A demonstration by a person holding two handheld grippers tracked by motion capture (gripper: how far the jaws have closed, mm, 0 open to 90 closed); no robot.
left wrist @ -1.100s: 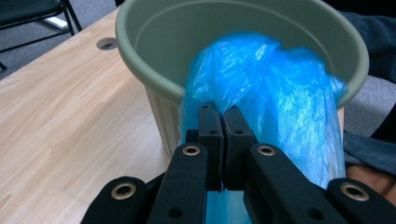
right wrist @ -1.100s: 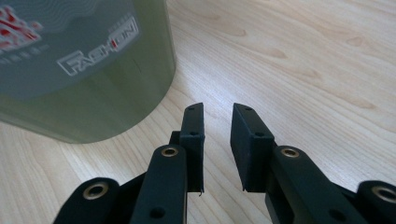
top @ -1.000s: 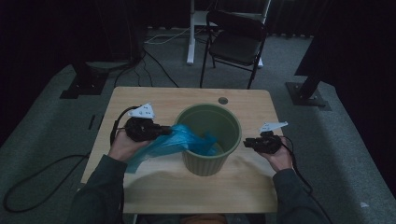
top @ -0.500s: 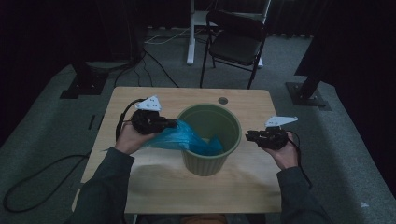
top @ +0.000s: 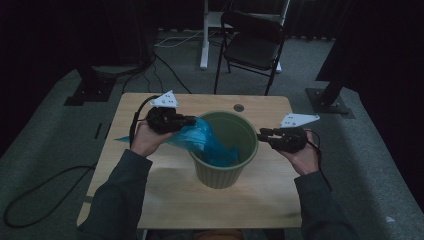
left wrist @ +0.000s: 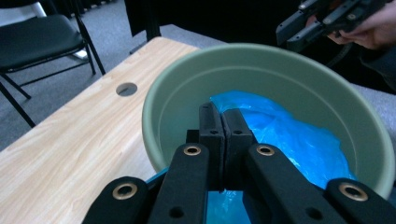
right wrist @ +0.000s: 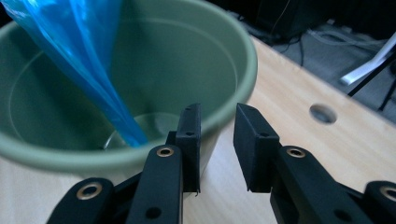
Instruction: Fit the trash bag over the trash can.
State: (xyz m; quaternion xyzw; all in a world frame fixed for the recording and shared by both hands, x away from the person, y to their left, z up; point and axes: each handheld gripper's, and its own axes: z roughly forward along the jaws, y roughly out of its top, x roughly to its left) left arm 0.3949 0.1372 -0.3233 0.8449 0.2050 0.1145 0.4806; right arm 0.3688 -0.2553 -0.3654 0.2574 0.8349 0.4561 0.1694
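2 grippers, left gripper (top: 192,121) fingers pinching blue bag (top: 210,145) over green bin (top: 220,172), right gripper (top: 262,134) fingers spread, just opening, nothing between

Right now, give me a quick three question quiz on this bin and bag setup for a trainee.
1. True or false: the left gripper is shut on the blue bag.
2. What is between the jaws of the right gripper? A) the bag B) the bin's rim C) nothing
3. Where does the far end of the bag lie?

Key:
1. True; in the left gripper view its jaws are pressed together on the plastic.
2. C; the jaws stand apart and have just been opening beside the green bin.
3. Inside the bin, reaching down to its bottom, as the right gripper view shows.
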